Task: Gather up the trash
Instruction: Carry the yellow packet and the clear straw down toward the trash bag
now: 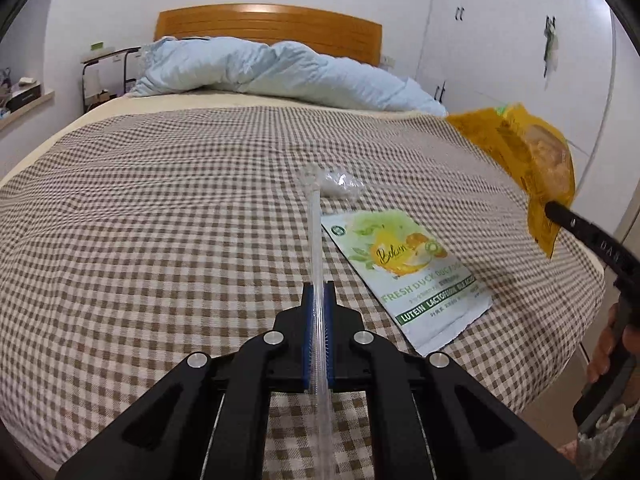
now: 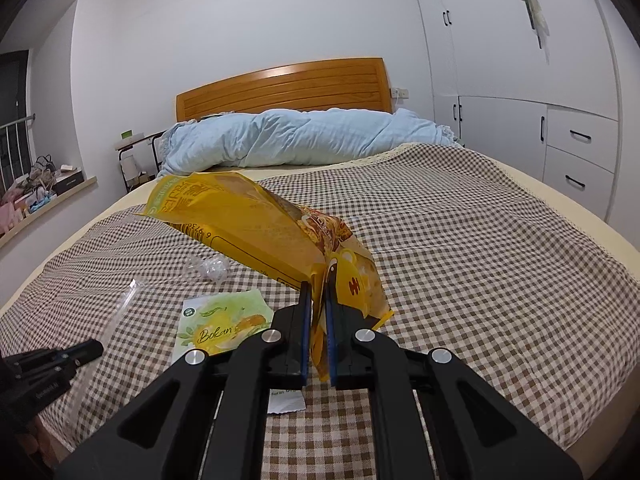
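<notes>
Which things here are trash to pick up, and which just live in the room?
Trash:
yellow bag, in the right hand-held gripper
clear wrapper, in the left hand-held gripper
green pouch
crumpled plastic

Just there:
blue duvet
headboard
wardrobe

The bedspread [image 1: 160,240] is brown-and-white checked. At its two o'clock hangs a yellow-orange snack bag [image 2: 256,232]. A white pouch [image 1: 412,272] carries green and yellow print. The wrapper [image 1: 316,248] is clear, the duvet [image 2: 304,136] pale blue, the headboard [image 2: 288,86] orange wood.
</notes>
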`<state>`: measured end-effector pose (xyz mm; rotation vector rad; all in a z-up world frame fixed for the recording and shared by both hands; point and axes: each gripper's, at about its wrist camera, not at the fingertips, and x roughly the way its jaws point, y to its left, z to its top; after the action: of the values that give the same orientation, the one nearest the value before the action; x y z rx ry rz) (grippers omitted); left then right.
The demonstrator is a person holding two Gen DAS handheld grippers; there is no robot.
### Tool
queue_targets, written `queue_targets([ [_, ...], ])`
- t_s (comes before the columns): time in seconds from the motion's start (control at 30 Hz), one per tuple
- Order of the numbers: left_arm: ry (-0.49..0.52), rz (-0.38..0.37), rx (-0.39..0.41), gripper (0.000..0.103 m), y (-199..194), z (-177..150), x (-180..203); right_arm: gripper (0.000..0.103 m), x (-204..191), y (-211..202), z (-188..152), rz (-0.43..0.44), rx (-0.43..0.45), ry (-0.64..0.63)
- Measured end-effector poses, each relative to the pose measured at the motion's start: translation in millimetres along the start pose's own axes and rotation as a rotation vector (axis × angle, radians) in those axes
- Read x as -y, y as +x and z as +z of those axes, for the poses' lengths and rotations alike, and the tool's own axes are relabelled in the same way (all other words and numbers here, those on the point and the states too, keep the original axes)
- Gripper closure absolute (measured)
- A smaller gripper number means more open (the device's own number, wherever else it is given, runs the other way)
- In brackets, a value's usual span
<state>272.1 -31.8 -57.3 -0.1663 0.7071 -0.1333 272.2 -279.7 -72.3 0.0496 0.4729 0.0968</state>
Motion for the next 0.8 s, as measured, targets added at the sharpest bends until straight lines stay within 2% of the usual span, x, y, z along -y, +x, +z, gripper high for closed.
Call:
queue_targets([
  [0.27,-0.010,-0.030,0.054,0.101,-34.9,-5.3,7.4,0.096,-15.7,-22.0,-4.1,-0.001,0.012,-0.063],
  [0.47,0.004,-0.058,0.086,0.101,-60.7,-11.0,22.5,0.096,-12.2,-47.4,-12.1,-0.009,0.010,-0.076],
  [0.8,0.033,-0.101,0.089,0.101,-97.3,-30.4,46.7,0.096,-6.5,-93.1,-23.2,-0.013,0.018,-0.078],
])
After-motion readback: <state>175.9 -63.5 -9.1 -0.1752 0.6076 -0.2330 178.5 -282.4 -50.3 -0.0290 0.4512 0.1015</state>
